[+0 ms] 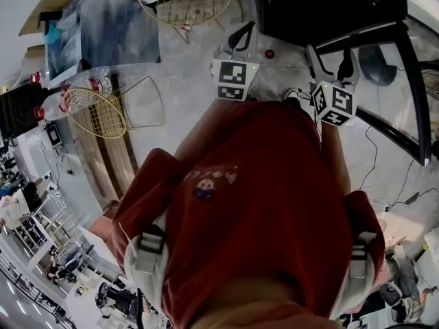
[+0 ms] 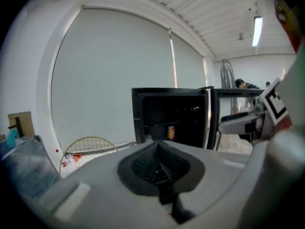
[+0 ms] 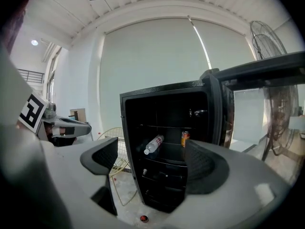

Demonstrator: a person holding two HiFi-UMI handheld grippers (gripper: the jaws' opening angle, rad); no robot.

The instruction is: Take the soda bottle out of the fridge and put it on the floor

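Observation:
A clear soda bottle [image 3: 154, 144] with a red label lies tilted on a middle shelf of the open black fridge [image 3: 164, 104]; an orange can [image 3: 185, 138] stands on the shelf to its right. My right gripper [image 3: 151, 150] is open, held well short of the fridge, with the bottle framed between its pads. My left gripper [image 2: 158, 147] is shut on nothing and also faces the fridge [image 2: 171, 113], where only the can [image 2: 170, 131] shows. In the head view both grippers, left [image 1: 240, 38] and right [image 1: 331, 62], are held in front of the red-shirted person, pointing at the fridge [image 1: 322, 5].
The fridge door [image 1: 411, 81] stands open to the right. A small red cap [image 3: 141, 218] lies on the floor before the fridge. Gold wire frames [image 1: 96, 112] and bottles [image 1: 89, 84] are at the left, cables [image 1: 405, 197] on the floor at the right, a standing fan [image 3: 271, 80] beyond the door.

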